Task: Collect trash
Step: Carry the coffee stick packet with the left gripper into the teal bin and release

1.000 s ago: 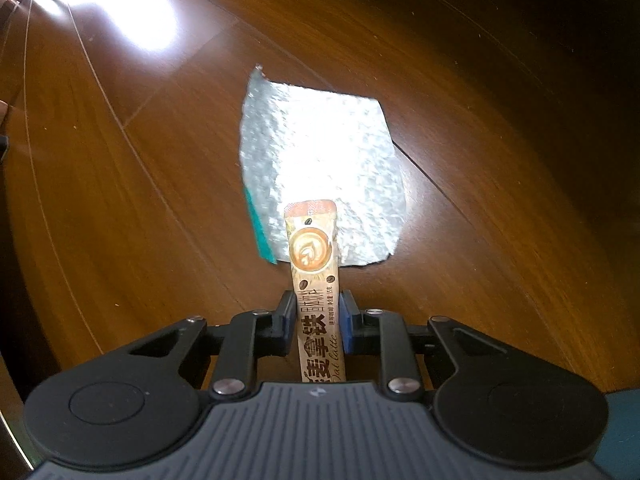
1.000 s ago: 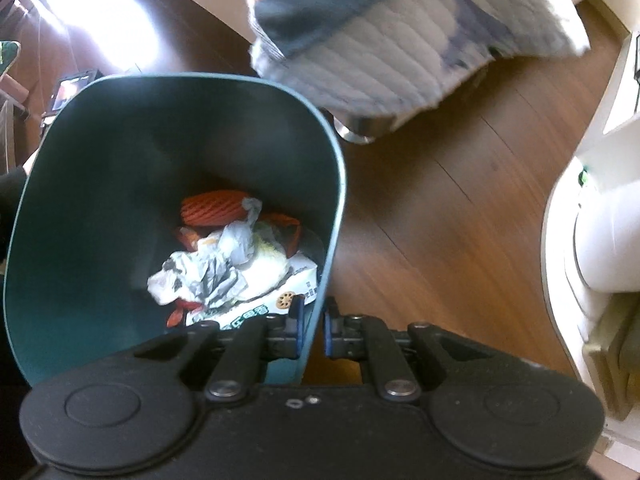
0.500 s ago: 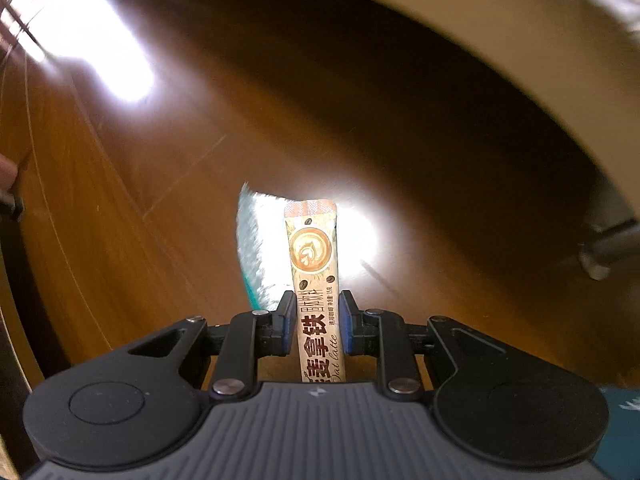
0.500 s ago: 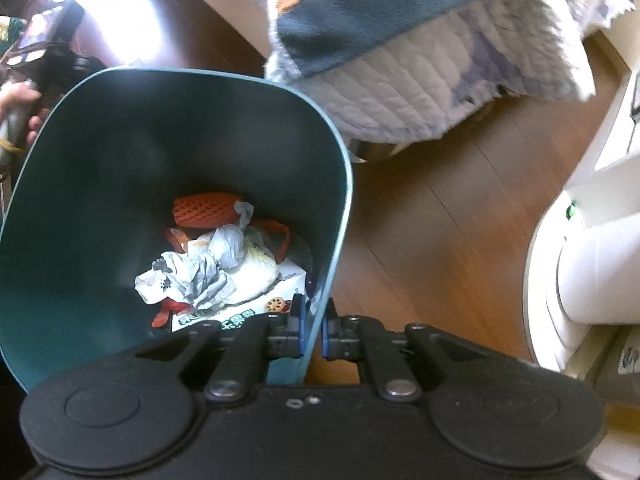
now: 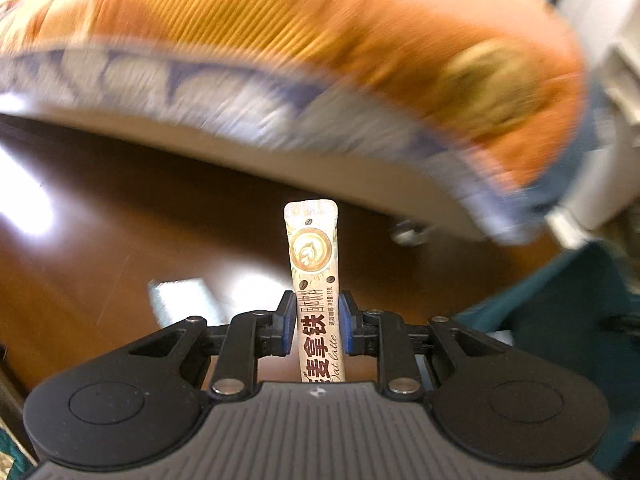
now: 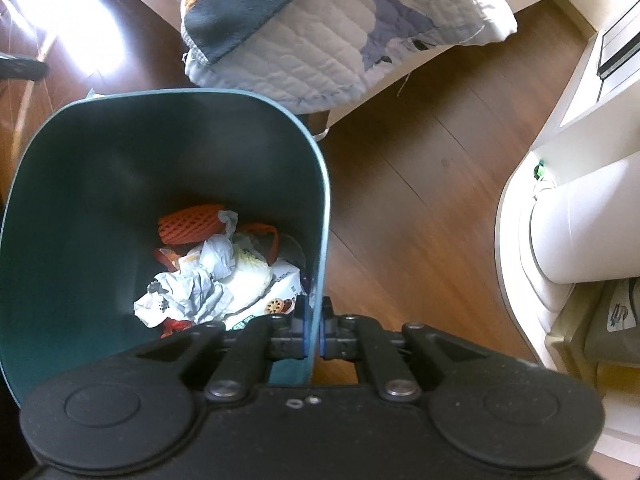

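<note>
My left gripper is shut on a beige oat latte stick sachet, which stands up between the blue pads high above the wooden floor. A silver foil wrapper lies blurred on the floor below it. My right gripper is shut on the right rim of a teal trash bin. Inside the bin lie crumpled paper, an orange foam net and a printed box. A teal patch at the right of the left wrist view may be the bin.
A bed with an orange, blue and white quilt overhangs the floor just beyond both grippers, shown as the quilt in the right wrist view. A white rounded appliance and a white cabinet stand at the right. Sunlight glares on the floor.
My left gripper has risen from the floor with the sachet and swung toward the bed; the foil wrapper has shrunk below. The right gripper keeps its hold on the bin rim, shifted slightly.
</note>
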### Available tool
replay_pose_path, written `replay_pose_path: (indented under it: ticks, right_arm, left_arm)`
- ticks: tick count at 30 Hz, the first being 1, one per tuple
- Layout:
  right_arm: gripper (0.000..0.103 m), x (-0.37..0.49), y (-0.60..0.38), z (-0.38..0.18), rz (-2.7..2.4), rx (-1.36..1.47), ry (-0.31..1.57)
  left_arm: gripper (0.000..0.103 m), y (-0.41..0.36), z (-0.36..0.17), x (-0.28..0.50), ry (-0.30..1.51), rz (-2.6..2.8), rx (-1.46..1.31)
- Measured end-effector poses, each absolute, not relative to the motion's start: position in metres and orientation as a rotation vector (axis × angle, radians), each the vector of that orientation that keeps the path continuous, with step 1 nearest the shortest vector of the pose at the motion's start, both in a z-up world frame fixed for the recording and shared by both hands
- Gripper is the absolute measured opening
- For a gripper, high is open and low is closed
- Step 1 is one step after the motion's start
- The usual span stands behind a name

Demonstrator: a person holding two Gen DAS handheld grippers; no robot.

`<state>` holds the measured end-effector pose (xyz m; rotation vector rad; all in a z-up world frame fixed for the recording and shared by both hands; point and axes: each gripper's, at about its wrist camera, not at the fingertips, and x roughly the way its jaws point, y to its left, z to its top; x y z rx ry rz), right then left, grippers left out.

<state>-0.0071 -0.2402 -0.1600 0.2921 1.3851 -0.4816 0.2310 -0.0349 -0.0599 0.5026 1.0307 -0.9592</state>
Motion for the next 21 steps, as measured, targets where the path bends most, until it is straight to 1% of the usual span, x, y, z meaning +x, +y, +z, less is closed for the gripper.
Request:
replay_pose_path:
  ticks: [3,6,10,16,21]
  right_arm:
    - [0.003,-0.009,-0.239,-0.161,-0.488,0.299,1.385]
    - [0.003,-0.009,-0.234,-0.153,-0.488,0.301,1.384]
    - [0.003,-0.011,-0.232,-0.146,-0.480,0.293,1.380]
    - [0.003,-0.010,-0.233,-0.149,-0.472,0.281,1.390]
    - [0.003,-0.010,-0.234,-0.151,-0.466,0.284,1.396]
  left_arm:
    - [0.022,-0.042,-0.034,0.199,1.024,-1.091,0.500]
    - [0.022,-0.053,-0.026,0.164,1.020,-1.225,0.539]
    - [0.022,-0.076,-0.041,0.130,1.017,-1.299,0.604]
    - [0.022,-0.100,-0.091,0.098,1.099,-1.345,0.737]
    - [0.022,-0.121,-0.130,0.081,1.171,-1.283,0.829]
